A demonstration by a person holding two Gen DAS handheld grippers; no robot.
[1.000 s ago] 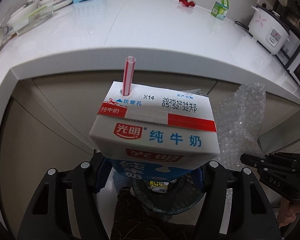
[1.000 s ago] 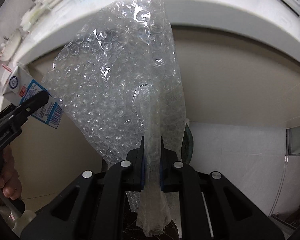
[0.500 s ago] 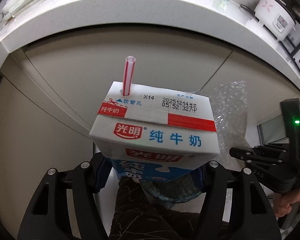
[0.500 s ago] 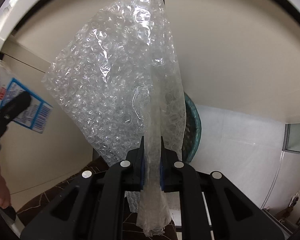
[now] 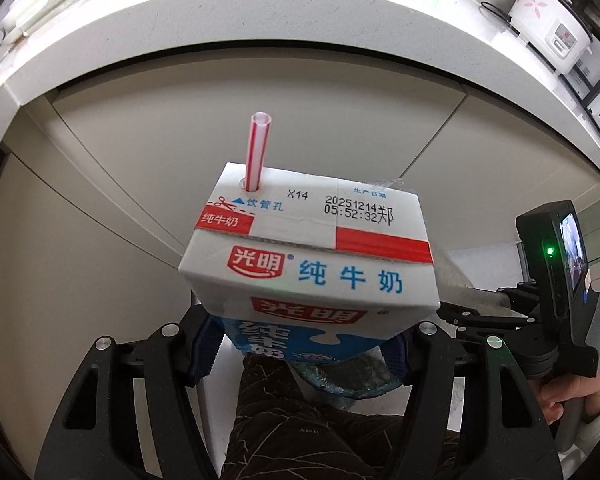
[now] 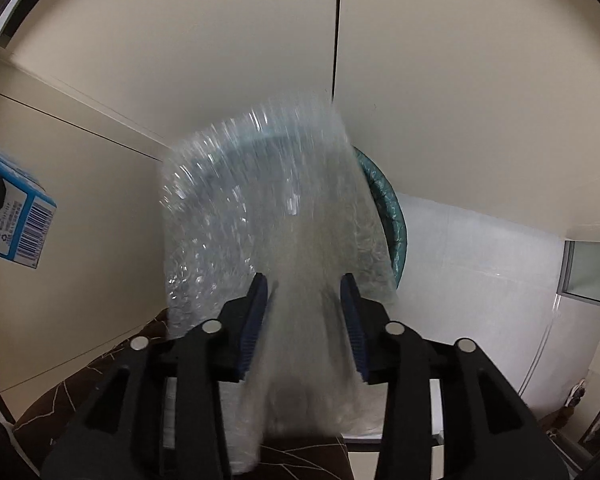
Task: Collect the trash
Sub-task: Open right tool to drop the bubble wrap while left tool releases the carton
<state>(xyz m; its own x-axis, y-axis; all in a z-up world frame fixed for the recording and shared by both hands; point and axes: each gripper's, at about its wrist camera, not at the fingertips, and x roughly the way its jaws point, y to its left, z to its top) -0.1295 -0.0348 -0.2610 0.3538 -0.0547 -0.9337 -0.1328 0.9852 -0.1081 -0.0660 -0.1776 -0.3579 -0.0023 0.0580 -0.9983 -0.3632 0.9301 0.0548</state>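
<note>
Right gripper (image 6: 304, 320) stands with its jaws spread wide, and I see the bubble wrap (image 6: 276, 216) loose between them, motion-blurred, apparently dropping toward the bin (image 6: 396, 232) whose dark green rim shows just behind the sheet. I judge the wrap very light, soft and springy; it would drift as it falls, and a bunched fold is the place to pinch it if it misses.

Left gripper (image 5: 308, 344) is clamped on the milk carton (image 5: 312, 264), its blue pads bearing on the lower sides of the box, top face tilted toward my camera. A red-striped straw (image 5: 257, 152) pokes out of the hole in the top. I reckon the carton is light, its card walls stiff enough for a firm squeeze though easily dented; if any milk is left it could spill through the straw hole when tipped.

Below the carton I glimpse a mesh bin (image 5: 352, 376) beside the dark floor. Beyond, cream cupboard doors (image 5: 140, 128) rise to the white worktop (image 5: 260, 16), where a rice cooker (image 5: 552, 28) sits at far right.
</note>
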